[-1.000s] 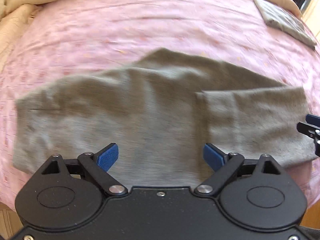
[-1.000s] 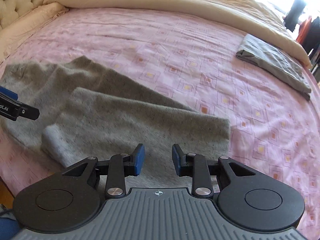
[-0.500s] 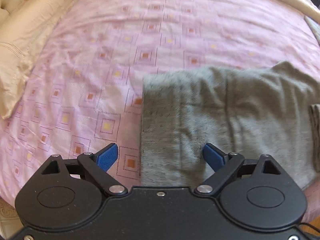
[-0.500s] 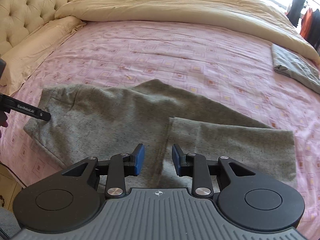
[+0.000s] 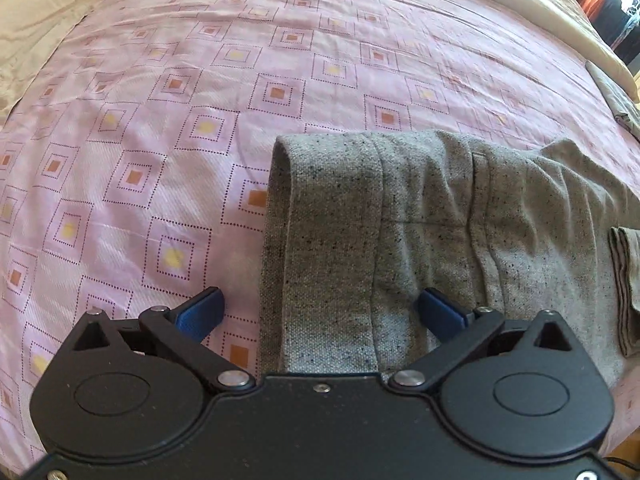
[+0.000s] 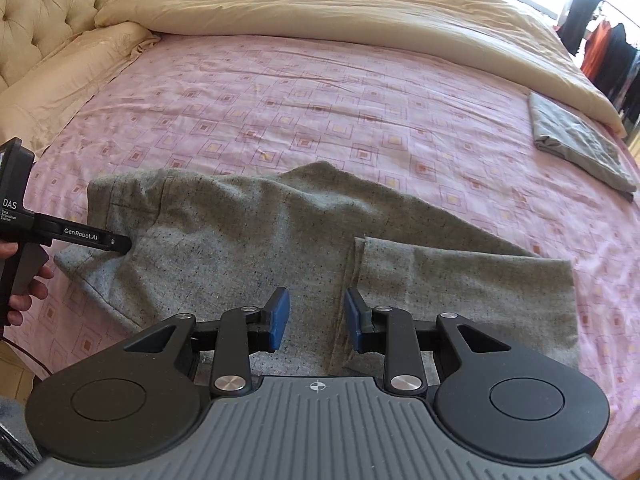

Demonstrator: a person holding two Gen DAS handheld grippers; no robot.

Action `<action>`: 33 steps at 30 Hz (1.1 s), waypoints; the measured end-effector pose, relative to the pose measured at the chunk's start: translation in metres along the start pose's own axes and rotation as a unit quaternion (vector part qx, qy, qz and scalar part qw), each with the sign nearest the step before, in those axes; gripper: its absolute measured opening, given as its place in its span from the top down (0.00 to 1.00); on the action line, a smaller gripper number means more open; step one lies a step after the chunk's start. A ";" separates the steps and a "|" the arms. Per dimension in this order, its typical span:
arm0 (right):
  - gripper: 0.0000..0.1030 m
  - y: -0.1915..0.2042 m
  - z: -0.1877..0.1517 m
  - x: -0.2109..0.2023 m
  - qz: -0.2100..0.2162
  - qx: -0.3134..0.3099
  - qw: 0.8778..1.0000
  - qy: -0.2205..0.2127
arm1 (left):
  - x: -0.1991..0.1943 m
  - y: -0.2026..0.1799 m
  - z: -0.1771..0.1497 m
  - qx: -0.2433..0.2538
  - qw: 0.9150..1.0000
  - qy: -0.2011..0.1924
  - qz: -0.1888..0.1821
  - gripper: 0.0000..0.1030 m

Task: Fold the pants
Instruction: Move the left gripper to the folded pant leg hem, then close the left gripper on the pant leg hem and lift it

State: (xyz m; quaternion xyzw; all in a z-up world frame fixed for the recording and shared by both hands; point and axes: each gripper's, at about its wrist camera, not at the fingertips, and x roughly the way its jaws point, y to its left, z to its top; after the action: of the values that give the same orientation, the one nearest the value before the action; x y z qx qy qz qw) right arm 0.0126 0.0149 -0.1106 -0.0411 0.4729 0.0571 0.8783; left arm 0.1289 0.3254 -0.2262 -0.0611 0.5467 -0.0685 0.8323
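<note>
— Left wrist view first: how do the grey pants (image 5: 420, 240) lie?

— Flat on the pink patterned bedsheet (image 5: 160, 140), long axis running off to the right of the left gripper (image 5: 320, 310). The waistband end sits straight ahead of it, between its fingers. The jaws are spread wide and hold nothing: the left blue pad is over sheet, the right one over fabric. A folded cuff edge shows far right.

— Anything else there?

— A beige pillow at upper left, a beige duvet (image 5: 540, 12) along the top right.

— And the right wrist view?

— The pants (image 6: 248, 248) stretch left to right ahead of the right gripper (image 6: 316, 316), waistband left, the leg folded back over itself at right. Its jaws stand partly apart over the cuff edge, pinching nothing.

— Any writing?

— The left gripper (image 6: 120, 243) enters from the left, its finger reading "GenRobot.AI", the body "DAS". Its tip is over the waistband.

— Surroundings?

— A folded grey cloth (image 6: 580, 148) far right, well apart, and a tufted headboard (image 6: 60, 8) upper left.
</note>
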 end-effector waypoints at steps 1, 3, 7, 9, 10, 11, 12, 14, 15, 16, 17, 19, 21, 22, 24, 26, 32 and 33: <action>0.72 0.002 0.001 0.000 -0.001 -0.002 1.000 0.000 | 0.000 0.000 0.000 0.002 1.000 -0.001 -0.001 0.00; 0.72 0.006 0.003 0.000 -0.003 -0.005 1.000 0.001 | -0.002 0.003 -0.001 0.005 1.000 0.000 -0.004 0.00; 0.72 0.013 0.004 0.001 -0.006 -0.011 1.000 0.006 | -0.002 0.009 0.007 -0.006 0.998 0.012 -0.053 0.03; 0.72 0.015 0.005 0.002 -0.006 -0.012 1.000 0.009 | -0.002 0.009 0.013 -0.005 0.994 0.025 -0.108 0.03; 0.72 0.017 0.005 0.003 -0.005 -0.013 1.000 0.012 | -0.001 0.007 0.015 -0.001 0.992 0.031 -0.126 0.03; 0.72 0.018 0.005 0.004 -0.005 -0.015 1.000 0.014 | -0.001 0.004 0.016 0.007 0.991 0.034 -0.127 0.03; 0.72 0.020 0.007 0.005 -0.005 -0.017 1.000 0.016 | 0.001 0.002 0.017 0.015 0.991 0.036 -0.124 0.03; 0.72 0.023 0.009 0.005 -0.004 -0.022 1.000 0.015 | 0.003 0.004 0.015 0.023 0.991 0.029 -0.131 0.02; 0.72 0.025 0.011 0.005 -0.003 -0.024 1.000 0.013 | 0.002 0.006 0.014 0.021 0.990 0.027 -0.138 0.02; 0.72 0.026 0.012 0.004 -0.003 -0.027 1.000 0.012 | 0.002 0.009 0.013 0.015 0.989 0.025 -0.144 0.02; 0.72 0.027 0.014 0.004 -0.003 -0.032 0.999 0.011 | 0.002 0.012 0.012 0.006 0.988 0.022 -0.151 0.03; 0.72 0.029 0.016 0.005 -0.003 -0.035 0.999 0.010 | 0.003 0.014 0.013 -0.006 0.988 0.021 -0.155 0.03; 0.72 0.028 0.016 0.008 0.001 -0.031 0.999 0.016 | 0.001 0.014 0.014 -0.021 0.989 0.018 -0.148 0.12; 0.72 0.027 0.017 0.010 0.003 -0.026 0.999 0.020 | -0.002 0.015 0.015 -0.030 0.989 0.014 -0.142 0.39; 0.72 0.025 0.016 0.013 0.008 -0.013 1.000 0.026 | -0.006 0.023 0.017 -0.063 0.987 0.016 -0.149 0.54; 0.72 0.023 0.016 0.015 0.011 0.000 0.999 0.031 | -0.014 0.031 0.016 -0.090 0.983 0.009 -0.159 0.62; 0.72 0.007 0.011 0.023 0.008 0.030 0.999 0.044 | -0.043 0.020 0.020 -0.074 0.987 -0.013 -0.141 0.75; 0.72 0.003 0.009 0.025 0.005 0.036 0.998 0.047 | -0.047 0.016 0.022 -0.070 0.988 -0.017 -0.140 0.76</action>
State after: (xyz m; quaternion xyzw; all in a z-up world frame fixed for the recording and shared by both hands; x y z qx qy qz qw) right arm 0.0333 0.0209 -0.1264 -0.0098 0.5154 0.0425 0.8558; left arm 0.1318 0.3505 -0.1777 -0.1960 0.5222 -0.1450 0.8172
